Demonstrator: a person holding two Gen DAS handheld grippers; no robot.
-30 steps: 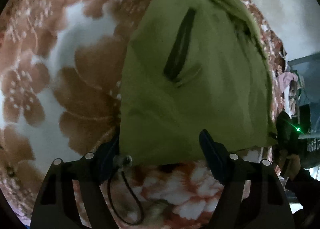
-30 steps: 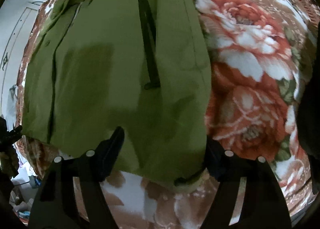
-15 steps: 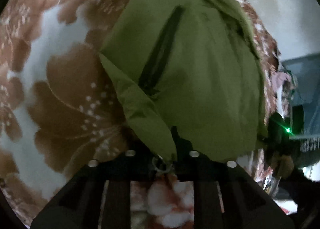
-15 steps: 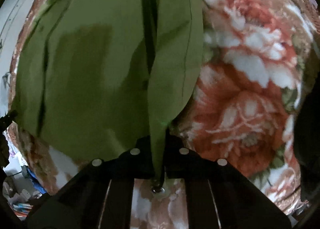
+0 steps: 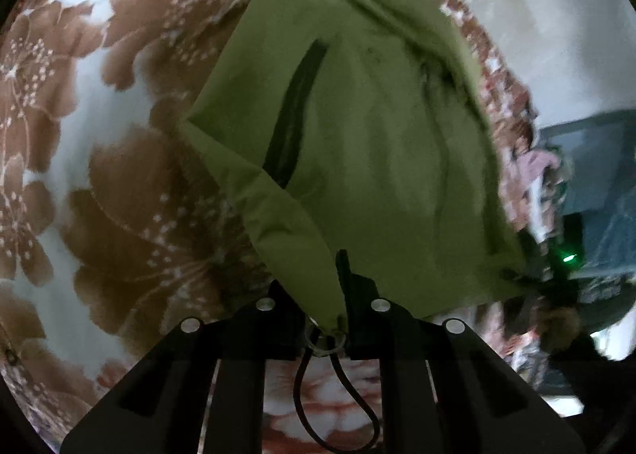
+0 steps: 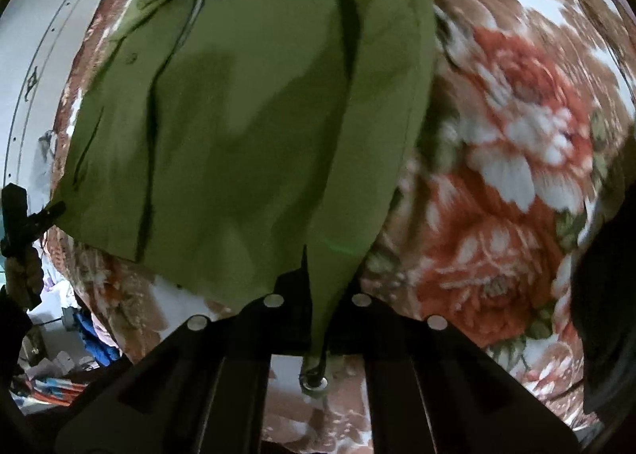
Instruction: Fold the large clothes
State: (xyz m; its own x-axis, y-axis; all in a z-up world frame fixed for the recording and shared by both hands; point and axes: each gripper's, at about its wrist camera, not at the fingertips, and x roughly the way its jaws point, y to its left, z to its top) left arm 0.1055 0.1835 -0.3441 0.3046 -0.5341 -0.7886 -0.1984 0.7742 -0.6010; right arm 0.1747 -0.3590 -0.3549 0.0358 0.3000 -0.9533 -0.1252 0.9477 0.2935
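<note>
— What have your fingers got?

— My left gripper (image 5: 336,319) has just been closing and is now pinched tight on the hem corner of the olive green jacket (image 5: 357,144), right at the metal eyelet (image 5: 324,339) where the dark drawstring loop (image 5: 338,402) hangs out. My right gripper (image 6: 316,319) is clamped on the other hem corner (image 6: 318,315), an eyelet (image 6: 314,382) showing below its tips.

— And the rest of the jacket?

— Both corners are raised; the body spreads away from me over the floral blanket (image 5: 119,196), its dark pocket zipper (image 5: 294,116) facing up. From my left camera, the other gripper grips the far corner at the right edge.
</note>
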